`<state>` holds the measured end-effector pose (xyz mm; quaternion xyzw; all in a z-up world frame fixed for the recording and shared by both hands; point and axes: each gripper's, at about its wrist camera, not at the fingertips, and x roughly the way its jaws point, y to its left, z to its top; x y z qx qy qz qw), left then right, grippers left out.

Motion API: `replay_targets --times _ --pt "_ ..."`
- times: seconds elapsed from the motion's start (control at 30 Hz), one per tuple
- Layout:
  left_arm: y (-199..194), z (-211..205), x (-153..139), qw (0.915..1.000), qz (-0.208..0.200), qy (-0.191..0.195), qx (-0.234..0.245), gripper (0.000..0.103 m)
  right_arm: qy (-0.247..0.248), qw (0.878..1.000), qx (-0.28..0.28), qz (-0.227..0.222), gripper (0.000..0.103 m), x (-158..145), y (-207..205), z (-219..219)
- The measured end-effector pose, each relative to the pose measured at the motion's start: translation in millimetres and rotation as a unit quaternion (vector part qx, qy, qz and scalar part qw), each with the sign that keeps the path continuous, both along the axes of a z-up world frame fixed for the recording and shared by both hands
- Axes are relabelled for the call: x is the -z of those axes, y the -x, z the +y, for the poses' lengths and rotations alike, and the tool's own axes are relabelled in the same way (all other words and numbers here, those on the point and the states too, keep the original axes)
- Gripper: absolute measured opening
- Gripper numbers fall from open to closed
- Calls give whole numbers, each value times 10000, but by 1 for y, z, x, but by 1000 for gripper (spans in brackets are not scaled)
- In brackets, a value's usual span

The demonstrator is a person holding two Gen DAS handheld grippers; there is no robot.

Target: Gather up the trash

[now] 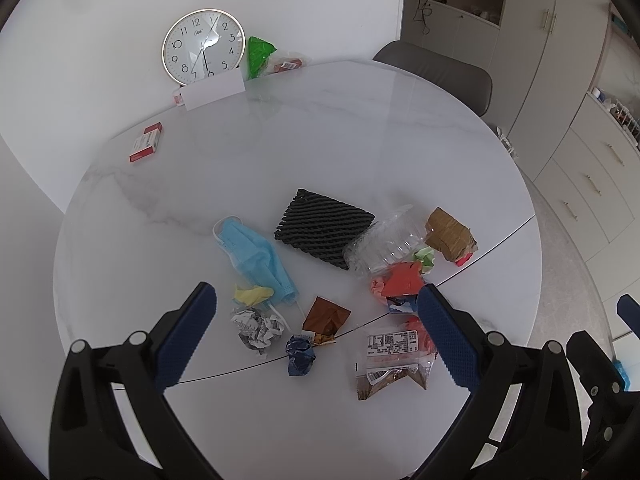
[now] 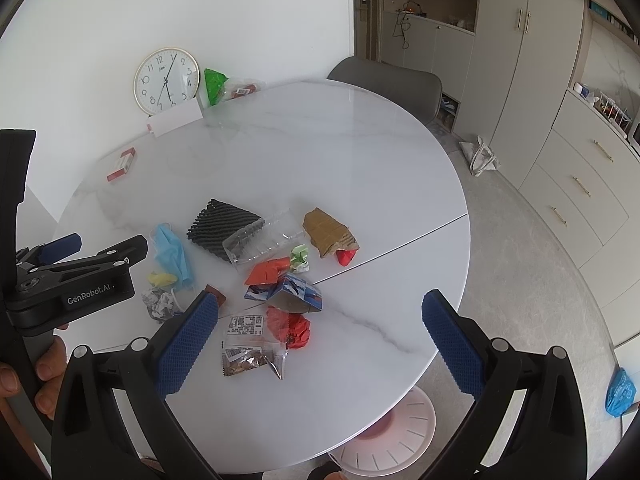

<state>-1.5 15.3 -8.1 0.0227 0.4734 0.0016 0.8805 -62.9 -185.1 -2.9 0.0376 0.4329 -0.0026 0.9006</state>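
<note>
Trash lies scattered on the white marble table (image 1: 320, 140): a blue face mask (image 1: 260, 258), a black foam net (image 1: 324, 228), a clear plastic container (image 1: 384, 246), a brown cardboard piece (image 1: 450, 234), red paper (image 1: 402, 278), a crumpled receipt (image 1: 258, 326), a brown wrapper (image 1: 326, 316), a blue foil ball (image 1: 300, 354) and a snack bag (image 1: 394, 362). My left gripper (image 1: 316, 300) is open and empty above the near pile. My right gripper (image 2: 320, 304) is open and empty over the snack bag (image 2: 250, 346) and a blue carton (image 2: 292, 292).
A clock (image 1: 203, 46), a white card (image 1: 214, 90), a green bag (image 1: 258, 56) and a red-white box (image 1: 147, 143) sit at the table's far side. A grey chair (image 1: 440, 72) stands behind. A white bin lid (image 2: 396, 432) lies on the floor below the table.
</note>
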Motion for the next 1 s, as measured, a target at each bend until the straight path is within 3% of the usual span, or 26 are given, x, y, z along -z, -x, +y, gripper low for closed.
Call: replay_targets --times 0.6,0.77,1.0 --pt "-4 13 9 10000 9 -7 -1 96 -134 9997 -138 136 101 8 -10 4" --pt "-9 43 19 10000 -4 26 -70 96 -271 9978 -566 230 101 21 -42 18" --pt "-38 110 48 9986 151 -135 -479 96 -186 9870 -1517 493 101 58 -121 64"
